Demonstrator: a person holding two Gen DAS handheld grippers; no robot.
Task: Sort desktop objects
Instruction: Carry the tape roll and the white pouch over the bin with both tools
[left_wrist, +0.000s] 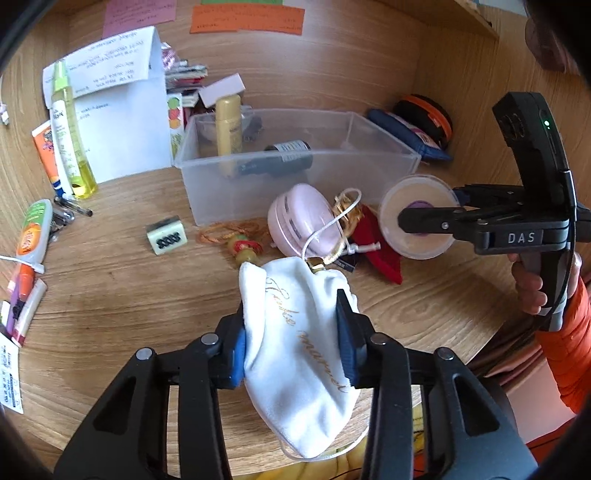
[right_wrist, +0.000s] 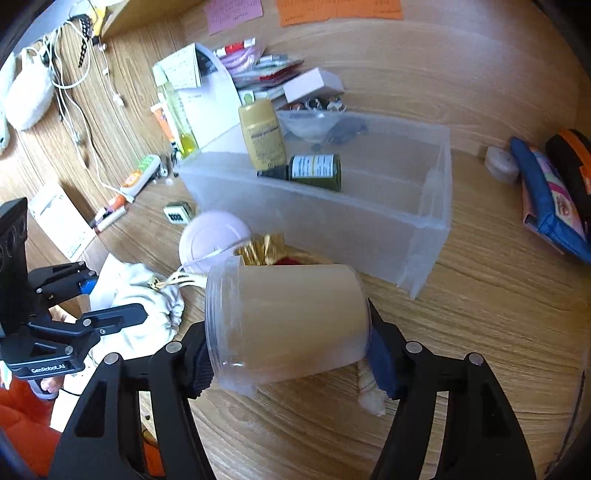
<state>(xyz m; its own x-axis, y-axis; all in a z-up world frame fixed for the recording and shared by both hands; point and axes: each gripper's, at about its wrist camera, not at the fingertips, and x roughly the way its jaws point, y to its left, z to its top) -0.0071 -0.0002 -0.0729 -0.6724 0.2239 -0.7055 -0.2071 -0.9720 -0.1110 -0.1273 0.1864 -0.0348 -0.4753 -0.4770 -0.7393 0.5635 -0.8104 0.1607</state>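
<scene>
White drawstring pouch (left_wrist: 295, 343) sits pinched across its middle between the blue pads of the left claw (left_wrist: 291, 332), held just above the counter (left_wrist: 122, 295) near its front edge; it looks soft, light and floppy, so a hold across the bunched body seems safer than one on the loose cord. Right claw (right_wrist: 291, 354) is clenched on a clear plastic jar (right_wrist: 291, 321) lying sideways, light and stiff but likely slippery, just in front of the translucent bin (right_wrist: 428, 229). Bin's right half looks open for a drop, though the pink round case (left_wrist: 303, 221), red pouch (left_wrist: 380, 251) and beaded charm (left_wrist: 243, 247) crowd its near wall.
</scene>
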